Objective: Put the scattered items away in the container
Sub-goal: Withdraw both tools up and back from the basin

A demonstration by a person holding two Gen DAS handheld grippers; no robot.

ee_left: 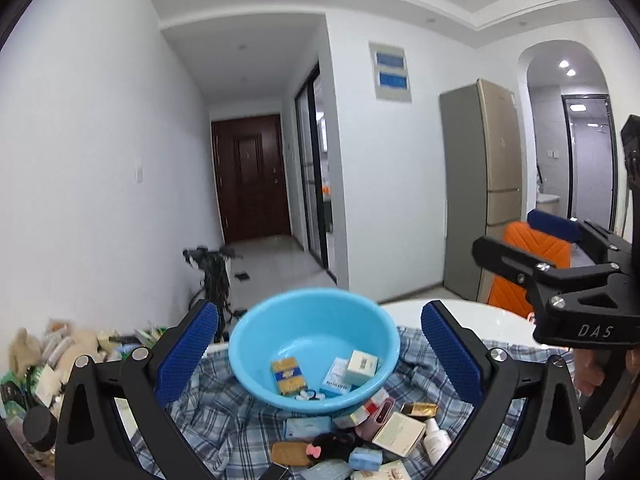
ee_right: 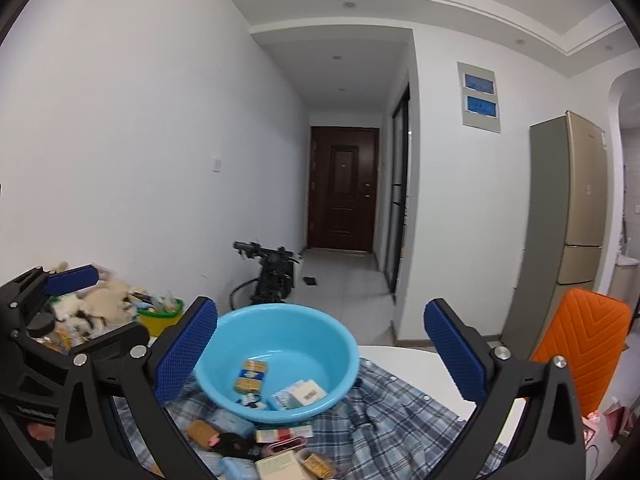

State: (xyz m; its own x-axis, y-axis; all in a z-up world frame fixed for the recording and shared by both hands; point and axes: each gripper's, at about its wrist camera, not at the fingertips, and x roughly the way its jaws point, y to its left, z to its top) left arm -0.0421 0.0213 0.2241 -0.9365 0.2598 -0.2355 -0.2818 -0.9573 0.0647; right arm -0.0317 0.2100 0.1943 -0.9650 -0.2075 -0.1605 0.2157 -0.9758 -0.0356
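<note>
- Both grippers, left gripper point(ee_left: 318, 354) and right gripper point(ee_right: 320, 354), hang empty with jaws spread wide.
- Round light-blue plastic basin point(ee_left: 256, 352) holds several small boxes; more scattered small boxes point(ee_left: 400, 432) lie just before it on plaid cloth point(ee_left: 224, 420).
- Best descend squarely, pinching one box across its narrow sides.

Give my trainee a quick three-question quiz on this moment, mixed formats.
1. True or false: the left gripper holds a box.
2. Multiple choice: the basin sits on A) bare floor B) a plaid cloth C) a chair.
3. Fill in: most loose items lie on the cloth on the ____ side of the basin, toward the cameras.

Key: 1 false, both it and the right gripper are open and empty; 2 B; 3 near.
</note>
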